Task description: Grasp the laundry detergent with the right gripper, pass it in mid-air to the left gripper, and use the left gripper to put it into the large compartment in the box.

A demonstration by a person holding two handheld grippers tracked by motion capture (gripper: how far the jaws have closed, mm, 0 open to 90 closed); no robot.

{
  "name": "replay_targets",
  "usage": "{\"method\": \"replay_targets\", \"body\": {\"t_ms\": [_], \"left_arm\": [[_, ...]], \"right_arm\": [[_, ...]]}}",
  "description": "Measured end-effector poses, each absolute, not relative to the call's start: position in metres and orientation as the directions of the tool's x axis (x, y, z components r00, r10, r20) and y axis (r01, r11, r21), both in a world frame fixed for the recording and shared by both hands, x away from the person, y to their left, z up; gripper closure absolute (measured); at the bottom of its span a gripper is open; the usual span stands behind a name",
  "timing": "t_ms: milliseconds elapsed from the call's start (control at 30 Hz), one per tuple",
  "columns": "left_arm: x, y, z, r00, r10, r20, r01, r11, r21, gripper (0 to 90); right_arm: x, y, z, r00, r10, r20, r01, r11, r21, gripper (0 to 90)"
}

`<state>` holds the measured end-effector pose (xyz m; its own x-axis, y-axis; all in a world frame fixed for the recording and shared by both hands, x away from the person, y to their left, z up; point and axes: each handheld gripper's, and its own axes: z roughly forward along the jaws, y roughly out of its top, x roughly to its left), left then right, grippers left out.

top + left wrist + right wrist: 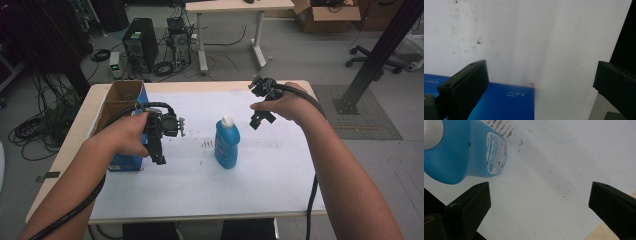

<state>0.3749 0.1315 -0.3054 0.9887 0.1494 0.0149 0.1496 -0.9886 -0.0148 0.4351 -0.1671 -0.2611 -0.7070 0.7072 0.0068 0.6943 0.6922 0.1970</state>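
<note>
While held above the white table [165, 187]: left gripper [159, 150] and right gripper [260, 120], jaws spread wide, grasping nothing; blue bottle [227, 144] upright between, untouched.

Legible text was scarce. In the left gripper view, the blue box [506, 102] carried white print reading "5.0", seen upside down, with a few small characters beside it too blurred to read. In the right gripper view, the blue bottle [461, 152] bore a white label [496, 151] of dense fine print in blue and green, not readable. Dark marks on the desk [544, 195] formed no words.
</note>
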Motion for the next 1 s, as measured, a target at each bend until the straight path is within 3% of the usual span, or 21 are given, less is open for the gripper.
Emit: {"method": "replay_targets", "body": {"t_ms": [500, 1000], "left_arm": [[0.374, 0.137, -0.303, 0.985, 0.174, 0.019, 0.175, -0.984, -0.026, 0.4], [0.372, 0.132, -0.301, 0.987, 0.157, 0.019, 0.157, -0.987, -0.034, 0.3]], "right_arm": [[0.401, -0.174, -0.26, -0.711, 0.703, 0.023, 0.687, 0.688, 0.234, 4.0], [0.355, -0.165, -0.265, -0.764, 0.645, 0.012, 0.62, 0.73, 0.289, 4.3]]}}
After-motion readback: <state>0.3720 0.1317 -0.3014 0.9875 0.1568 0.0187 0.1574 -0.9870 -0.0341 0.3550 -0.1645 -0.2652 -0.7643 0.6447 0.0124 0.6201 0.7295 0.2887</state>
